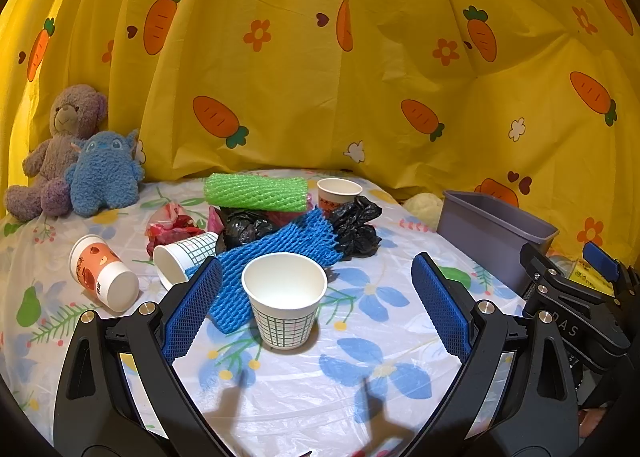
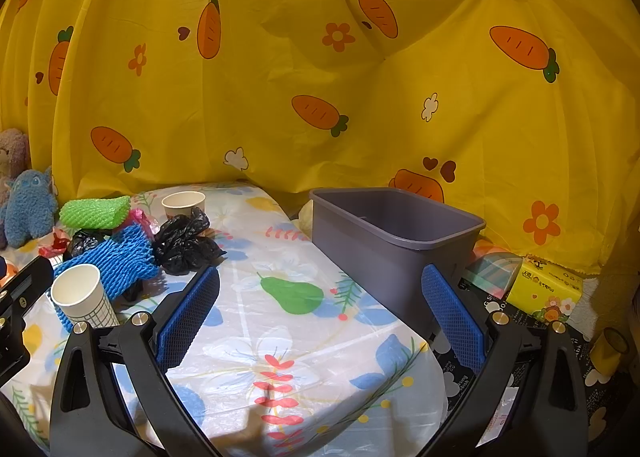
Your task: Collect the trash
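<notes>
Both claws spread wide, empty: left claw (image 1: 316,309) around upright checked cup (image 1: 285,299), right claw (image 2: 320,313) near table edge (image 2: 430,341).

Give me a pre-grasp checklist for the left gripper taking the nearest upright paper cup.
1. Left gripper jaws open wide: ok.
2. Upright paper cup lies between the jaws, untouched: ok.
3. Cup clear of neighbours: not ok, blue foam net sits right behind it.
4. Cup empty: ok, nothing visible inside.
5. Grey bin open and empty for drop-off: ok.
6. Right gripper open, holding nothing, off to the side of the cup: ok.
</notes>
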A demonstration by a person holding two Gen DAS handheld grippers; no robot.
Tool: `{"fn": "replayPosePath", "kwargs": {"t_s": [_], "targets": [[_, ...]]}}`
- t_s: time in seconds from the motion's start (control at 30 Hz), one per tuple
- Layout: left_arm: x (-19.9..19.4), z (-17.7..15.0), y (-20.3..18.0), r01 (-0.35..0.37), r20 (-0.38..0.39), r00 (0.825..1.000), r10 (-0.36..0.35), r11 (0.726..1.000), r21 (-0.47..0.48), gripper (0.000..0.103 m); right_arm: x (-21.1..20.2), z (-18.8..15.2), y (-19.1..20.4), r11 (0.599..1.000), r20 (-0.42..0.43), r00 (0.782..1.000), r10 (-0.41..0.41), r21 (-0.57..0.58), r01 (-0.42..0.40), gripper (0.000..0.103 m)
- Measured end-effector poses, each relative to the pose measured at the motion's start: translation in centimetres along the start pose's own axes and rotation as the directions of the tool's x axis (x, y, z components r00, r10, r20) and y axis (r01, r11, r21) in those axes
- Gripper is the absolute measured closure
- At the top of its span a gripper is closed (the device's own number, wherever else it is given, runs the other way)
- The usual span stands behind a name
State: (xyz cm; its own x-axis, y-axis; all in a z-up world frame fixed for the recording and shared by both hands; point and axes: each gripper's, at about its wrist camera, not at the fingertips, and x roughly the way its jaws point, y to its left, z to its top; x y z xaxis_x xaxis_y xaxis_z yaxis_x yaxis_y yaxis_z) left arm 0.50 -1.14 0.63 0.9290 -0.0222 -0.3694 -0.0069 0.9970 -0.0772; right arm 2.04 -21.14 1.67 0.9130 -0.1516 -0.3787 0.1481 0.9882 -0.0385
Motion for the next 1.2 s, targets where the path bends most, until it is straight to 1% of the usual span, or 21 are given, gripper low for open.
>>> {"fn": "replayPosePath", "kwargs": {"t_s": [1.2], "targets": [[-0.01, -0.21, 0.90, -0.006, -0.005, 1.000, 0.006, 1.000, -0.010, 0.009, 0.05, -0.01, 0.56, 1.000, 0.002, 1.000, 0.007, -0.008, -0.007, 0.005]]}}
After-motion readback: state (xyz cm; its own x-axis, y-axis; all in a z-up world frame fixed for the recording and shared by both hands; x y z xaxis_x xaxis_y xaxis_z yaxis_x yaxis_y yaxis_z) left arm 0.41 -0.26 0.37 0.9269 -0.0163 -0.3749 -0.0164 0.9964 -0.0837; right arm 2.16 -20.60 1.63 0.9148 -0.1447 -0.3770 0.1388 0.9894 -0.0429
